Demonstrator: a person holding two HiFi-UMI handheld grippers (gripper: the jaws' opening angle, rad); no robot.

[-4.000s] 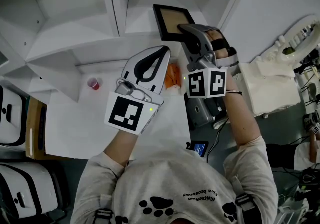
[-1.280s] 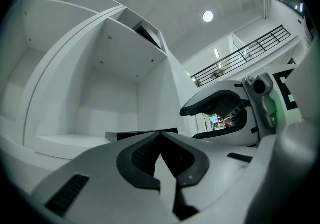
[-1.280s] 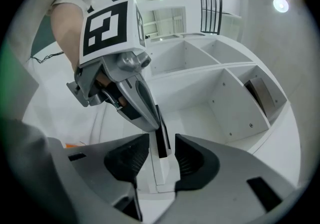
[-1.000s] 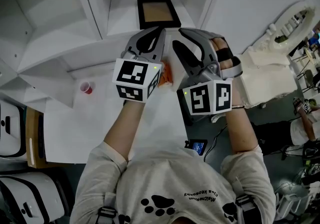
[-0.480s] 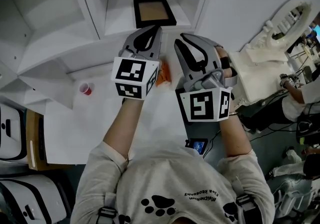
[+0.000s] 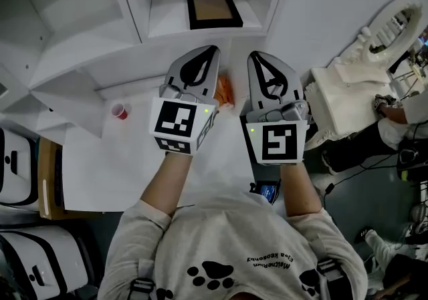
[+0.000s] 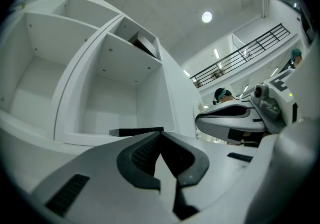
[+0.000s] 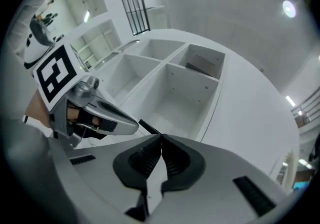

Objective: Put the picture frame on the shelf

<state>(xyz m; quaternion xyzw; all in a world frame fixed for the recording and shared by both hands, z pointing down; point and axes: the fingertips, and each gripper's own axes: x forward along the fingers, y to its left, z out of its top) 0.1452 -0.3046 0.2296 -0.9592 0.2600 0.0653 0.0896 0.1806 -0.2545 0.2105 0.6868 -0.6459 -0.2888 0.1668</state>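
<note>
The picture frame (image 6: 214, 10) lies flat on the floor of a shelf (image 6: 87, 58) compartment, just to the right of an upright divider. It is a square with a dark, narrow border and a plain tan panel inside. In the left gripper view it shows as a thin black slab with a straight edge. The shelf is made of smooth, matt white boards that form box-shaped compartments with sharp corners.

Both grippers are in front of the shelf, side by side, and neither touches the frame. The left gripper (image 6: 213, 49) has a rounded shell of smooth grey plastic, and its black pads (image 7: 144, 156) have a fine ribbed texture. Its jaws are pressed together at the tips and nothing is between them. The right gripper (image 6: 253, 55) has the same shape and material. Its jaws have just been closing and now meet tip to tip, also with nothing between them.

Below the shelf there is a flat white surface (image 6: 114, 165). A small red cup (image 6: 120, 111), round and open at the top, stands on it to the left of the grippers. An orange thing (image 6: 224, 90) shows between the two grippers; what it is, I cannot tell.
</note>
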